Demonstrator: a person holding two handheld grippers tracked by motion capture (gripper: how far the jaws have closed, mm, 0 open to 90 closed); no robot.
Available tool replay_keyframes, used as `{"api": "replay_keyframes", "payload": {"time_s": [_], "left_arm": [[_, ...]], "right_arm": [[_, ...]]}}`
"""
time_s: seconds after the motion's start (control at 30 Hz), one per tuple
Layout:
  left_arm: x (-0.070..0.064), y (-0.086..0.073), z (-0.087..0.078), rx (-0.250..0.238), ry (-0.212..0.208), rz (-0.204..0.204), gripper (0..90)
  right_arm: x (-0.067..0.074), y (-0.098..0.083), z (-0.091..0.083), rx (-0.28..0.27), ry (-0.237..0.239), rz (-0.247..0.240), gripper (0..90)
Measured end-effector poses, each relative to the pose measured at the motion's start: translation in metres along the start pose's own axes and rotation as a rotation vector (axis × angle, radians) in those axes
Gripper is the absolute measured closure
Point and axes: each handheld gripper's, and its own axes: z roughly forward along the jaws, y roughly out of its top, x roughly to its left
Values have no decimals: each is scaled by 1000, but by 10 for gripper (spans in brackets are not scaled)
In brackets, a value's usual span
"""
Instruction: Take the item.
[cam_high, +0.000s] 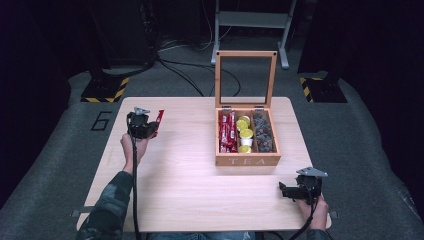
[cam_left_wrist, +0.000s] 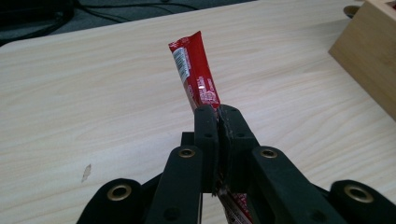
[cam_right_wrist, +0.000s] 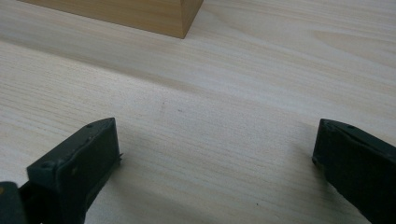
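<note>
Red sachet (cam_left_wrist: 196, 74) is clamped in the left gripper (cam_left_wrist: 218, 111), above the table (cam_high: 190, 185) near its left edge. Right gripper (cam_right_wrist: 215, 140) stands wide apart, holding nothing, near the front right corner, beside the tea box (cam_high: 247, 161).

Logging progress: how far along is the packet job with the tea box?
Done: the tea box stands open, lid up, and one red packet is out over the bare left side of the table.
In hand: the left hand-held gripper is shut on that packet.
Left: whether the packet is coming out or going in is unclear. The right hand-held gripper is open, holding nothing.
</note>
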Motion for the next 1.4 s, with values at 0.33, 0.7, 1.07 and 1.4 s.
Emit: {"api": "replay_keyframes", "payload": {"time_s": [0.33,0.7,1.07,1.4], "left_arm": [[13,-15,15,43,30,-23,862],[20,-30,28,78,50,-65,861],[26,-38,36,109,44,-78,861],[29,-43,41,117,46,-81,861]], "right_arm": [[0,0,0,0,0,0,1],[0,0,0,0,0,0,0],[0,0,0,0,0,0,0],[0,0,0,-1,-1,0,0]]}}
